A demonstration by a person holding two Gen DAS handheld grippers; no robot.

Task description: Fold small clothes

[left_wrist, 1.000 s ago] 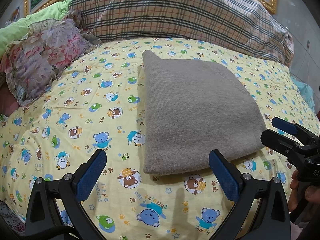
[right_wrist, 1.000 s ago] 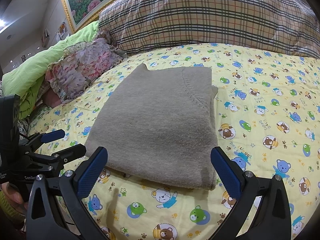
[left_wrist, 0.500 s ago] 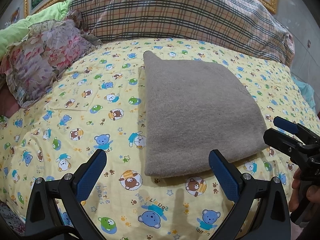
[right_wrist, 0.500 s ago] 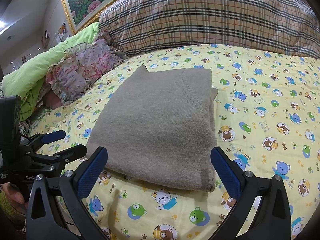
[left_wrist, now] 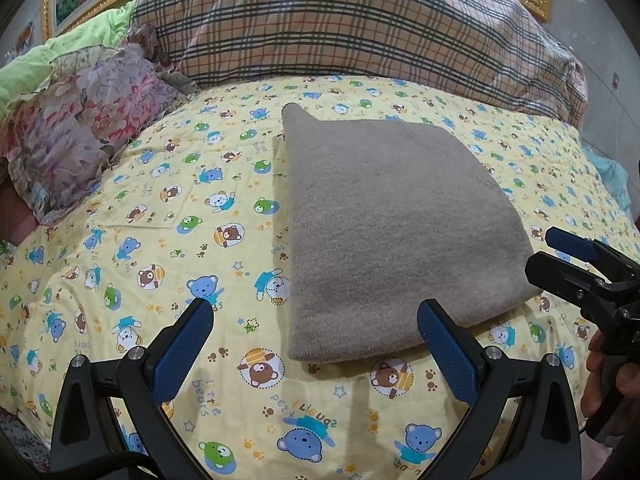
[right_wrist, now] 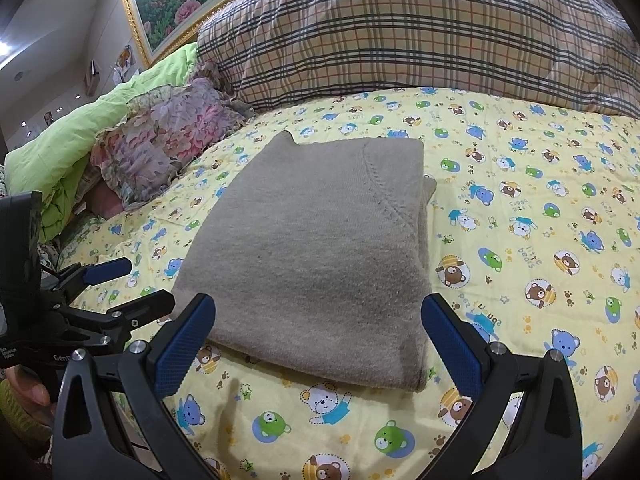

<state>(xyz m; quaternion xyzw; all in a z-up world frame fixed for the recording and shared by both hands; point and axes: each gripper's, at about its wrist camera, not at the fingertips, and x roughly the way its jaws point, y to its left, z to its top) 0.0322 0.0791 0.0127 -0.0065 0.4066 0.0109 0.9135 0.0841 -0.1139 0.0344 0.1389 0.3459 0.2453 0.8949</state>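
Left wrist view shows the grey knit garment (left_wrist: 396, 236) lying folded in a flat rectangle on the bear-print sheet (left_wrist: 160, 216), centre to right of frame, just beyond the left gripper (left_wrist: 316, 340), whose blue pads stand spread wide with nothing between them. At the right edge the right gripper (left_wrist: 560, 256) hovers beside the garment's near right corner, likewise parted and empty. From the right wrist view the stacked layers show along the right edge (right_wrist: 424, 240). It looks soft, light and limp, likely to sag and unfold; pinching every layer at the near corners seems safest.
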